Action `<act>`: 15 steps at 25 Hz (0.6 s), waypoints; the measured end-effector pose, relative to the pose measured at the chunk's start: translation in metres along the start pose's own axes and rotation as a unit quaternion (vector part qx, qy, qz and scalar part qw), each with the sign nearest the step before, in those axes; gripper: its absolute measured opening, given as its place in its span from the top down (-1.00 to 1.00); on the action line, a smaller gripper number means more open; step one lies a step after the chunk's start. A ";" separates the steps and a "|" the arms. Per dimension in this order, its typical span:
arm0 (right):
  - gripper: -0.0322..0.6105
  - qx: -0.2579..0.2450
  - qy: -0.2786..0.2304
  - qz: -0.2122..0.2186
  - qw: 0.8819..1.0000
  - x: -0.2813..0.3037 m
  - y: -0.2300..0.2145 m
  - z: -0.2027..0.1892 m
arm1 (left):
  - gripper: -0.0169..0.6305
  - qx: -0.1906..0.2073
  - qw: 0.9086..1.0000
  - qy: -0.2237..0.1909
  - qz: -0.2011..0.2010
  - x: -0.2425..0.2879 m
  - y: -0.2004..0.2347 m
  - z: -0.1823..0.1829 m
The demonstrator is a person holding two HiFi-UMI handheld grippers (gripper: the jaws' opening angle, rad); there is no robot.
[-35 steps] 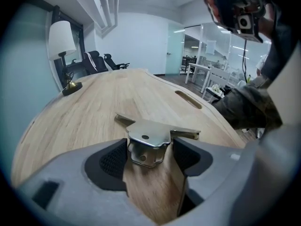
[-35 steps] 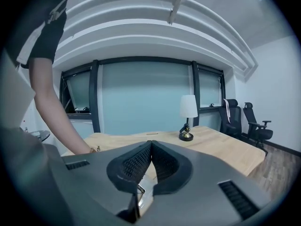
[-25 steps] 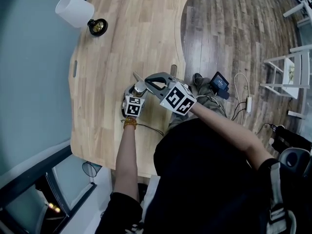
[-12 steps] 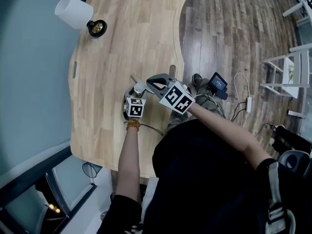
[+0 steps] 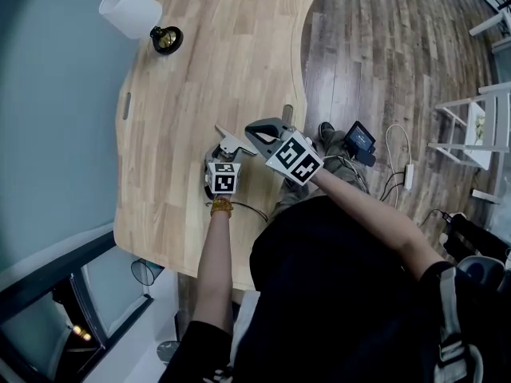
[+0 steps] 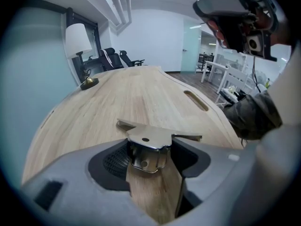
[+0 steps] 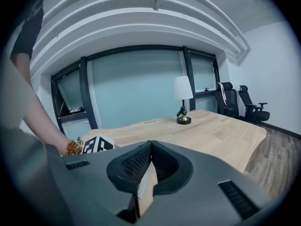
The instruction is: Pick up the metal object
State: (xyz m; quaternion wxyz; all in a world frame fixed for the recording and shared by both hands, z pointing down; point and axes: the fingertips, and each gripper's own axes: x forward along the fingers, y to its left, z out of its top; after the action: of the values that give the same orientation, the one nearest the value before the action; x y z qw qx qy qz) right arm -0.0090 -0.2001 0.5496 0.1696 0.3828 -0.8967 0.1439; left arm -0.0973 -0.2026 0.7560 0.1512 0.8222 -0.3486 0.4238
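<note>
The metal object (image 6: 146, 147) is a shiny folded bracket with a flat top and two thin wings. It sits between the pads of my left gripper (image 6: 149, 160), which press on its lower part from both sides. From the head view, the metal object (image 5: 231, 143) shows just ahead of the left gripper (image 5: 223, 156), over the near middle of the wooden table (image 5: 207, 70). My right gripper (image 5: 251, 128) hovers close on the right, jaws shut with nothing between them. In the right gripper view, the right gripper (image 7: 149, 145) has its pads meeting at the tip.
A white-shaded lamp (image 5: 132, 12) on a dark base (image 5: 166, 40) stands at the table's far left corner. A slot (image 5: 125, 106) is cut near the left edge. On the floor to the right are a small device (image 5: 359, 140), cables and a white chair (image 5: 471, 126).
The left gripper with the metal object has drawn slightly back toward the person. The right gripper stays beside it, and the head view has shifted a little.
</note>
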 end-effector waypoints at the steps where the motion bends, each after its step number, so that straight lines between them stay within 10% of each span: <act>1: 0.89 0.000 0.001 0.000 1.000 0.000 0.000 -0.001 | 0.09 -0.004 1.000 -0.002 0.003 -0.002 0.000 0.000; 15: 0.89 -0.011 0.007 0.009 1.000 0.001 0.009 -0.007 | 0.09 -0.029 0.998 -0.045 0.028 -0.029 -0.001 0.020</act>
State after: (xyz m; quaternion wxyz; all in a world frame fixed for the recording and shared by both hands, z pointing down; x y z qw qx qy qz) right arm -0.0155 -0.1921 0.5553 0.1786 0.3715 -0.9006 0.1379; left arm -0.0966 -0.1999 0.7212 0.1475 0.8258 -0.3901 0.3797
